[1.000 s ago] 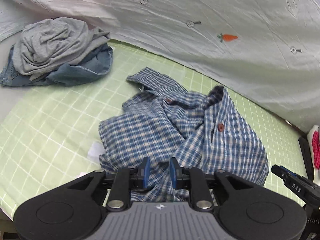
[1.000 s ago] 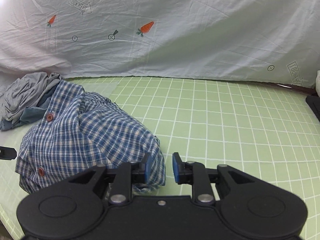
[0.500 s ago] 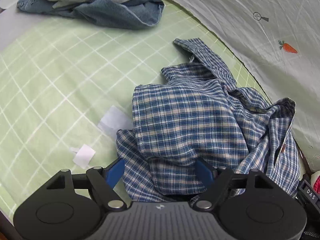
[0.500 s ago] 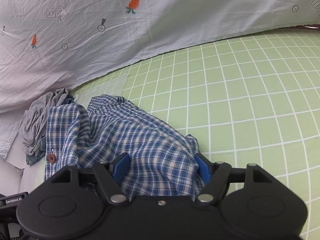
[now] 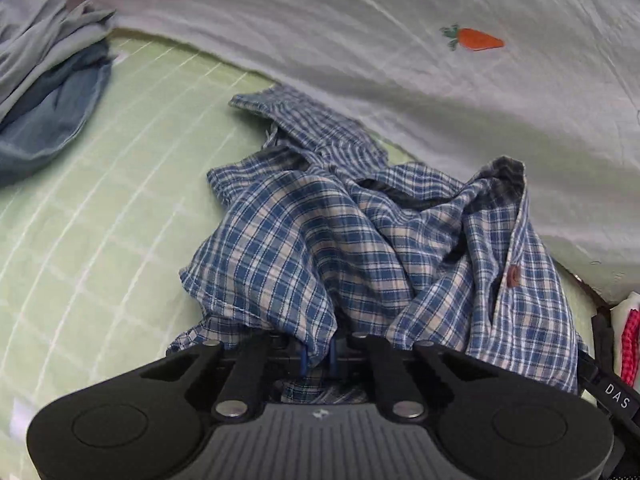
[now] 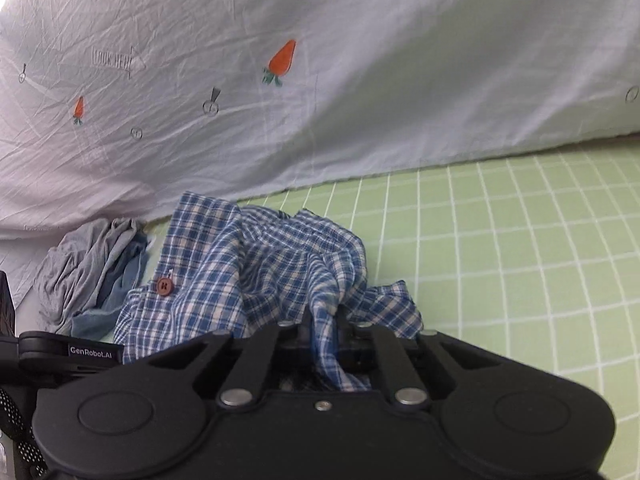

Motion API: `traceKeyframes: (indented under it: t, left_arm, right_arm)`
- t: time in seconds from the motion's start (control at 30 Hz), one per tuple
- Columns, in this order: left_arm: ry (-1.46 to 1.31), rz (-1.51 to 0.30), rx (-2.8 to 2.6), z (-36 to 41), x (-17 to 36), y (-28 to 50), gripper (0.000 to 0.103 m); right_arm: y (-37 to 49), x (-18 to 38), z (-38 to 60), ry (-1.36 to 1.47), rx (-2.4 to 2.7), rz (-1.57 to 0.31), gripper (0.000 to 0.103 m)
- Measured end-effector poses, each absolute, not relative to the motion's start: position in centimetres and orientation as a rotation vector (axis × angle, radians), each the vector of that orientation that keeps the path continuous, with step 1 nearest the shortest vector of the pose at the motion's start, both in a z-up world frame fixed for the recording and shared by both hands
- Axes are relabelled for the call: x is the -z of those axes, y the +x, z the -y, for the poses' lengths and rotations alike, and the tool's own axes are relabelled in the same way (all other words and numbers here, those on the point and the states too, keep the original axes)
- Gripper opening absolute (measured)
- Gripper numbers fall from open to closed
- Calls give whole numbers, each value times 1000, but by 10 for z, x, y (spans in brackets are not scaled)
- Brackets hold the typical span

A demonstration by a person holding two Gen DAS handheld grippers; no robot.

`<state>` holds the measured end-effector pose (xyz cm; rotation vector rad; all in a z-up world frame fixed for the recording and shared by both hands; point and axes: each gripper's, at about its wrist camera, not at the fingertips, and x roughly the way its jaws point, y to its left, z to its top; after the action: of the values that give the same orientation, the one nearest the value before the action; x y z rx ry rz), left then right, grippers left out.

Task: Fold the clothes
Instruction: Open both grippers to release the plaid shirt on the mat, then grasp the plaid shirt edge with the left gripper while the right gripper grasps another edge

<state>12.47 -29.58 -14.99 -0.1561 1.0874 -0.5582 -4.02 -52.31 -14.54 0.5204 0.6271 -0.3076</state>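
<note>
Both grippers, left (image 5: 317, 356) and right (image 6: 325, 342), have jaws clamped on the plaid shirt (image 5: 360, 248), which sits crumpled on the green mat (image 6: 500, 248) right of the grey pile (image 6: 80, 272). Soft and floppy, probably best held at hems or corners. Sleeves and collar are lost in folds.

A staged data-recording setup rather than a lived-in home. A green gridded mat (image 6: 520, 248) covers the work surface, a wrinkled carrot-print sheet (image 6: 360, 80) hangs as backdrop behind, and spare clothes (image 5: 44, 92) are heaped far left.
</note>
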Motion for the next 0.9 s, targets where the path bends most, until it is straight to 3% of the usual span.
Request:
traceKeyframes:
  t: [0.2, 0.27, 0.4, 0.43, 0.53, 0.6, 0.8, 0.9]
  left_arm:
    - [-97, -892, 578, 307, 109, 116, 9]
    - [-14, -896, 547, 300, 118, 107, 10]
    - [10, -1017, 488, 257, 150, 91, 15]
    - [5, -1023, 476, 246, 151, 86, 17]
    - [-18, -1019, 451, 224, 147, 82, 25]
    - [-44, -1003, 442, 217, 140, 86, 31]
    - [-139, -984, 451, 226, 122, 118, 61]
    - [-176, -1026, 476, 242, 130, 137, 65]
  right_arm:
    - [-72, 93, 555, 388, 485, -465, 7]
    - [-82, 102, 557, 396, 518, -504, 8]
    - [-86, 145, 539, 345, 554, -761, 12]
    - [-87, 150, 532, 334, 560, -787, 15]
    - [-96, 152, 520, 363, 565, -770, 41]
    - [-95, 143, 522, 381, 566, -725, 43]
    - [-65, 127, 553, 380, 580, -664, 60]
    - [-41, 131, 573, 358, 551, -700, 67]
